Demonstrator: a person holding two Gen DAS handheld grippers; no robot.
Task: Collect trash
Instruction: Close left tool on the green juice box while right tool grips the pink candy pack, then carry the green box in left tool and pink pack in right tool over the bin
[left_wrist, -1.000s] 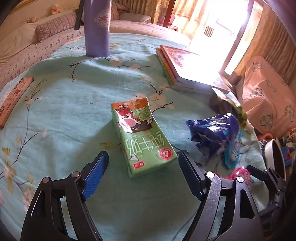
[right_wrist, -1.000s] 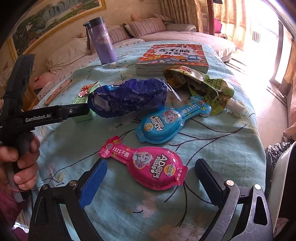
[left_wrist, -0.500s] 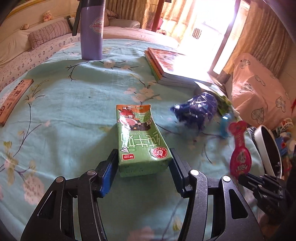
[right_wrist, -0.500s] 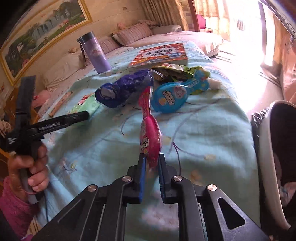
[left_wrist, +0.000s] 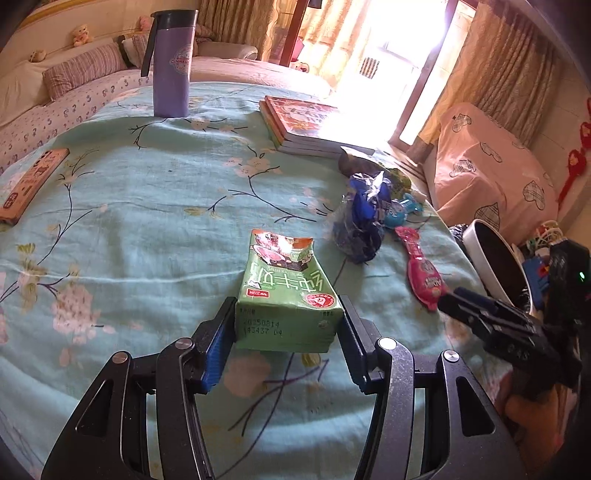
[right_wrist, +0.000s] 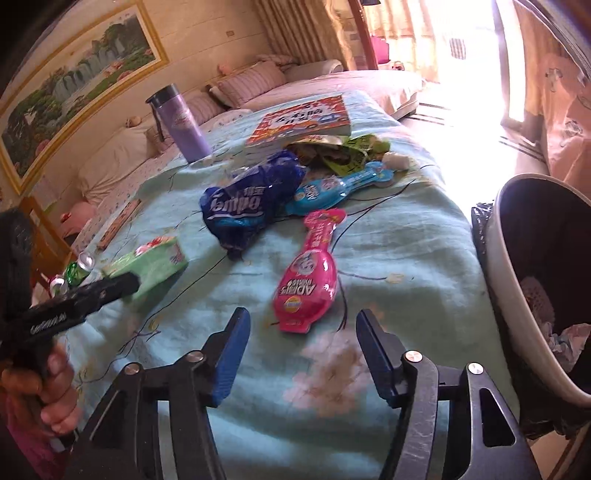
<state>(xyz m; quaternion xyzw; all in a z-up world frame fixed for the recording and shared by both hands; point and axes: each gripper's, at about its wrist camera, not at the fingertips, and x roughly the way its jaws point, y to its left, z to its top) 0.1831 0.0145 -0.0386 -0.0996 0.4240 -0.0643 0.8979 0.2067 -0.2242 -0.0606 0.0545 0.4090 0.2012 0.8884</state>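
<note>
The left gripper (left_wrist: 287, 341) is clamping the near end of the green milk carton (left_wrist: 287, 295), both blue pads pressing flat against the carton's sides, and the carton is sitting on the teal floral tablecloth (left_wrist: 147, 229) with its torn top pointing away. The carton is the marker here. Just right of it, the pink snack pouch (right_wrist: 308, 284) is lying flat on the cloth, its narrow neck pointing away, and the right gripper (right_wrist: 303, 354) is hanging just short of the pouch's wide end with its fingers spread wide and nothing between them. Beyond the carton and to its right, the crumpled blue plastic wrapper (right_wrist: 251, 203) is lying with the blue snack pouch (right_wrist: 332, 188) tucked against its far side, and the torn green foil bag (right_wrist: 340, 153) is lying just behind those two. Far off to the carton's right, past the table edge, the lined trash bin (right_wrist: 517, 306) is standing with crumpled scraps showing inside. Farther back from the carton, a stack of picture books (left_wrist: 306, 125) is lying against the foil bag, and at the far edge the purple travel mug (left_wrist: 171, 62) is standing upright. Well to the carton's left, a long flat box (left_wrist: 31, 184) is lying near the table edge.
</note>
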